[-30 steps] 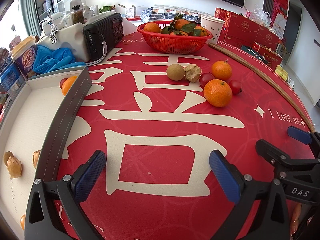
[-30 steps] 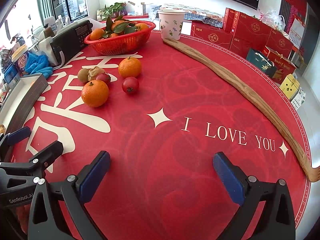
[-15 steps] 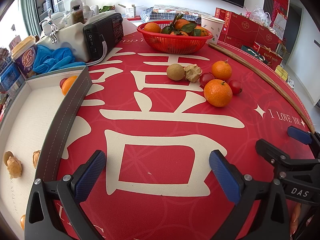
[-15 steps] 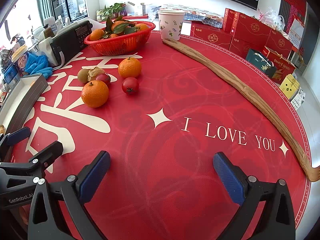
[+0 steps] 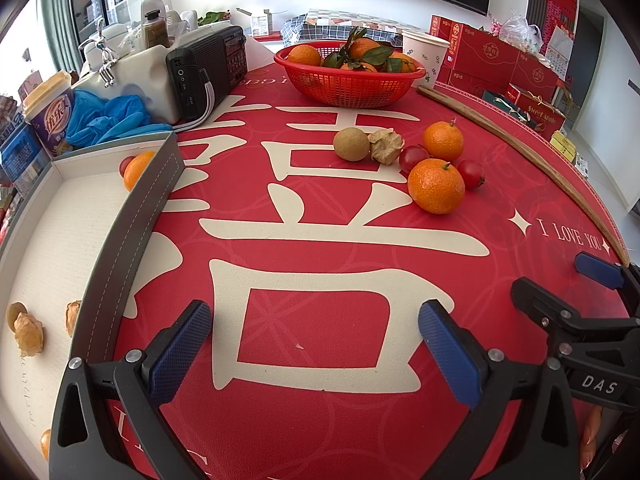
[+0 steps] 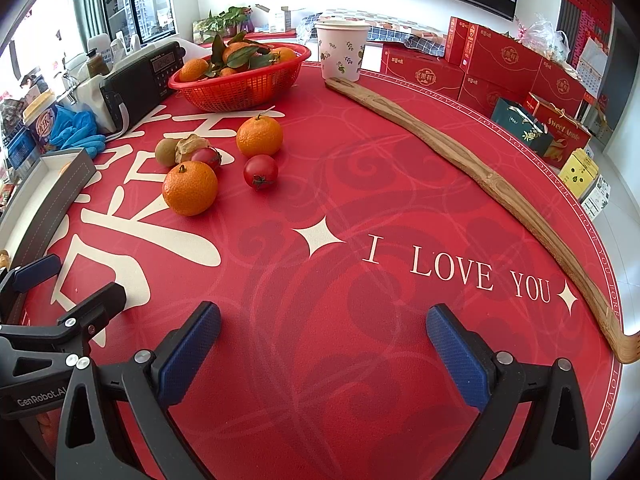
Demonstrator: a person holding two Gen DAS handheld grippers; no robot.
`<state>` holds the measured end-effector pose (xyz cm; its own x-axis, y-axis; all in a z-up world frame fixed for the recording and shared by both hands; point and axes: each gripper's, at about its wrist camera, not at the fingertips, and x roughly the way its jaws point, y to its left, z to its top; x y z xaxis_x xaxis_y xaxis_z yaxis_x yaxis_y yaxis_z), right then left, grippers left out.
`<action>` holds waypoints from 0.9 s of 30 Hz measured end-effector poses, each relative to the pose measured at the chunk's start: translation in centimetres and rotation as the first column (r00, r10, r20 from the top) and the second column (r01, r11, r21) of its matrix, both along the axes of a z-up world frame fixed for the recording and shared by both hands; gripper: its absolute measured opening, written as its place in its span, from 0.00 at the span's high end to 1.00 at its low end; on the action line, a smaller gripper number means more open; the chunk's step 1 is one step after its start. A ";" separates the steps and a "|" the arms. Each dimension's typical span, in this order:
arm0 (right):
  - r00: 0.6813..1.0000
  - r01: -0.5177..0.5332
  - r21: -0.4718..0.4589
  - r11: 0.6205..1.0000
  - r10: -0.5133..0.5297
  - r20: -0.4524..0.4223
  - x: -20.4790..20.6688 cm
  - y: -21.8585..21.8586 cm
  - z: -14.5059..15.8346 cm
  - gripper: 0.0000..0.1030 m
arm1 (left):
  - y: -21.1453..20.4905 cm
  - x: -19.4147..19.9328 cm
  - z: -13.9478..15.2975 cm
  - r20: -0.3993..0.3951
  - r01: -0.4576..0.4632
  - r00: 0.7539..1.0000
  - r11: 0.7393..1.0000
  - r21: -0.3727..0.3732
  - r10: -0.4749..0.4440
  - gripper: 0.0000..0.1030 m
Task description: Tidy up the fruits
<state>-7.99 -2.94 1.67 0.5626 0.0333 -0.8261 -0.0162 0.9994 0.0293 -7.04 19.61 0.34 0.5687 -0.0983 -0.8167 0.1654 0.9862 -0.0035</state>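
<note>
A cluster of loose fruit lies on the red tablecloth: a near orange (image 5: 437, 186) (image 6: 189, 188), a far orange (image 5: 443, 141) (image 6: 259, 136), two cherry tomatoes (image 5: 471, 174) (image 6: 260, 171), a kiwi (image 5: 351, 144) (image 6: 167, 152) and a husked physalis (image 5: 385, 146). A grey-walled tray (image 5: 132, 216) at the left holds an orange (image 5: 136, 165) and some physalis (image 5: 28, 332). My left gripper (image 5: 314, 344) is open and empty, well short of the fruit. My right gripper (image 6: 322, 344) is open and empty, to the right of the cluster.
A red basket (image 5: 352, 84) of leafy oranges stands at the back, with a paper cup (image 6: 342, 50) beside it. A long wooden stick (image 6: 472, 168) runs along the right rim. A black radio (image 5: 208, 68), blue gloves (image 5: 108, 120) and red gift boxes (image 6: 500, 60) border the table.
</note>
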 end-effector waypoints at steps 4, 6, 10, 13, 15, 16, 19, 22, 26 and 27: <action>1.000 0.004 -0.001 1.000 -0.004 0.001 0.1 -0.1 0.1 0.00 | 0.0 0.0 0.0 0.000 0.000 1.000 1.000 0.000 0.000 0.00; 1.000 0.003 -0.001 1.000 -0.003 0.001 0.1 -0.1 0.1 0.00 | -0.1 0.0 0.0 0.001 0.012 1.000 1.000 0.008 -0.012 0.00; 1.000 0.004 -0.001 1.000 -0.004 0.001 0.0 0.0 0.1 0.00 | -0.1 0.2 0.0 0.000 0.037 0.999 0.999 0.004 -0.037 0.00; 1.000 0.003 -0.001 1.000 -0.003 0.001 0.0 0.0 0.1 0.00 | -0.1 0.3 0.0 0.000 0.031 1.000 1.000 0.000 -0.031 0.00; 1.000 0.003 -0.001 1.000 -0.003 0.001 0.0 0.0 0.1 0.00 | -0.1 0.2 0.0 0.000 0.031 1.000 1.000 0.000 -0.031 0.00; 1.000 0.003 -0.001 1.000 -0.003 0.001 0.1 -0.1 0.1 0.00 | -0.1 0.3 0.0 -0.001 0.031 1.000 1.000 0.000 -0.031 0.00; 1.000 0.003 -0.001 1.000 -0.003 0.001 0.0 0.0 0.1 0.00 | -0.1 0.3 0.0 -0.001 0.031 1.000 1.000 0.000 -0.031 0.00; 1.000 0.003 -0.001 1.000 -0.003 0.002 0.1 0.0 0.1 0.00 | -0.1 0.3 0.0 0.000 0.031 1.000 1.000 0.000 -0.031 0.00; 1.000 0.004 -0.001 1.000 -0.004 0.002 0.1 0.0 0.1 0.00 | -0.1 0.3 0.0 -0.001 0.031 1.000 1.000 0.000 -0.031 0.00; 1.000 0.003 -0.001 1.000 -0.003 0.002 0.1 0.0 0.1 0.00 | -0.1 0.3 0.0 -0.001 0.031 1.000 1.000 0.000 -0.031 0.00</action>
